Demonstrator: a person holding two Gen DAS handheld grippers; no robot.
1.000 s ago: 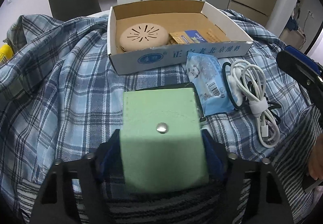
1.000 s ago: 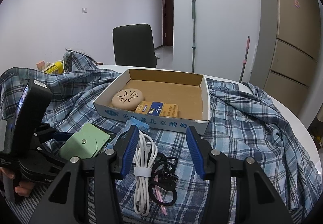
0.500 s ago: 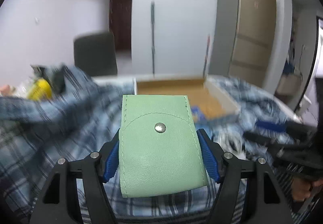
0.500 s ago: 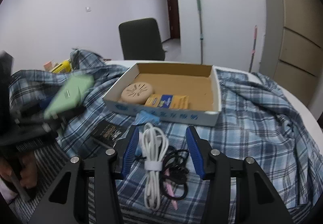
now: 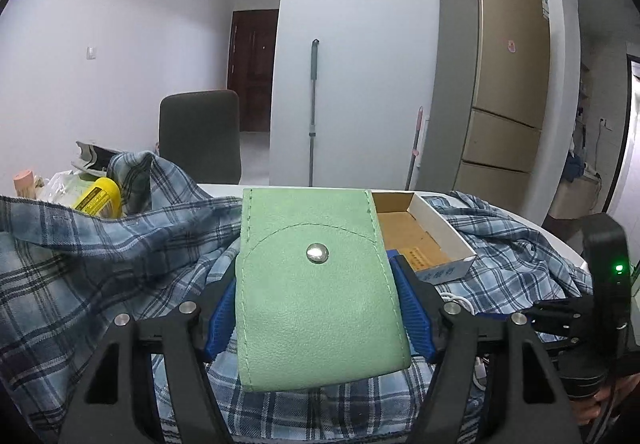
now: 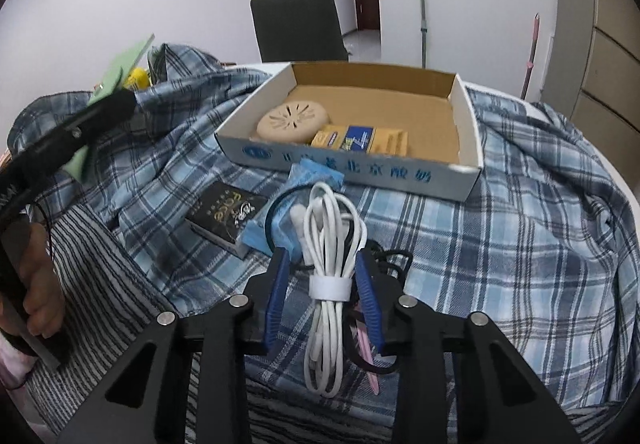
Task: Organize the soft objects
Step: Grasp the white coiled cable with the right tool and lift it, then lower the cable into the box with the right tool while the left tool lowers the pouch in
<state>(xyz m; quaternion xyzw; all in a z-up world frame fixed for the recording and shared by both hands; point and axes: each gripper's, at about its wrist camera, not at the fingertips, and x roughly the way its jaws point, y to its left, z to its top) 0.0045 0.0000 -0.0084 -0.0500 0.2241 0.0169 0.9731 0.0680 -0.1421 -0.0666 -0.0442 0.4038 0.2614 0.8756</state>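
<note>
Pouch (image 5: pixel 320 284) of pale green leather sat clamped between the blue pads of the left gripper (image 5: pixel 316 318), lifted clear of the plaid shirt (image 5: pixel 100 264) that covered the table, its snap facing the camera and its far edge hiding part of the cardboard box (image 5: pixel 444 228). Judging from the task, the step in hand was carrying this soft pouch to the box, and doing it well seemed to call for keeping the pouch level, bringing it over the near wall of the box (image 6: pixel 352 168) high enough not to catch the rim, and letting go only above bare cardboard on the right side of the floor. The left half of the box already held a round beige disc (image 6: pixel 294 118) and a yellow and blue packet (image 6: pixel 360 138), so a drop there would likely have stacked things untidily. The right gripper (image 6: pixel 322 284) was low over the table with its jaws standing narrowly apart on either side of a bundled white cable (image 6: pixel 328 244); whether the pads actually pressed the cable I could not tell. A black cord (image 6: pixel 384 260) lay tangled beside that cable and might have come along with it. Near the front of the box lay a blue packet (image 6: pixel 316 172) and a small dark box (image 6: pixel 224 210), both on the route in. A yellow tube (image 5: pixel 98 198) showed beyond the shirt folds at the left.
</note>
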